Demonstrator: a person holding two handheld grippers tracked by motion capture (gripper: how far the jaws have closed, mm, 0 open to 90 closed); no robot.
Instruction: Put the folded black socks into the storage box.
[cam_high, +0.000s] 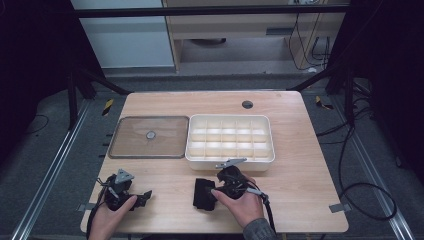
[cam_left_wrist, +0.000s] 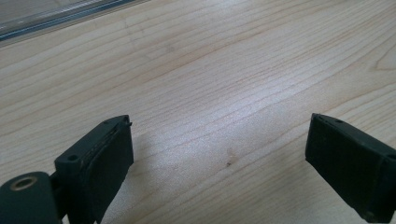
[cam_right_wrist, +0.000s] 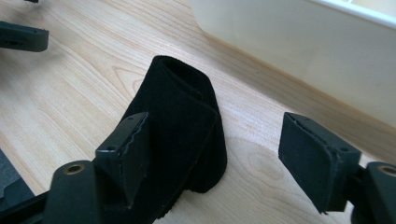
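in the right gripper view, the near end of the black cloth (cam_right_wrist: 180, 135) is hidden behind the right gripper (cam_right_wrist: 224, 158)'s left jaw, so any contact there can't be told. the white box (cam_right_wrist: 299, 51) is cut off by the top and right edges. the clear lid (cam_left_wrist: 56, 16) in the left gripper view is clipped to a blurred strip.

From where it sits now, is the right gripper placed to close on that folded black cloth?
Probably yes: the folded black cloth lies on the wooden table between the right gripper's open jaws, touching one; nothing blocks them.

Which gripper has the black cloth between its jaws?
The right gripper: its open jaws straddle the folded black cloth. The left gripper has only bare table between its jaws.
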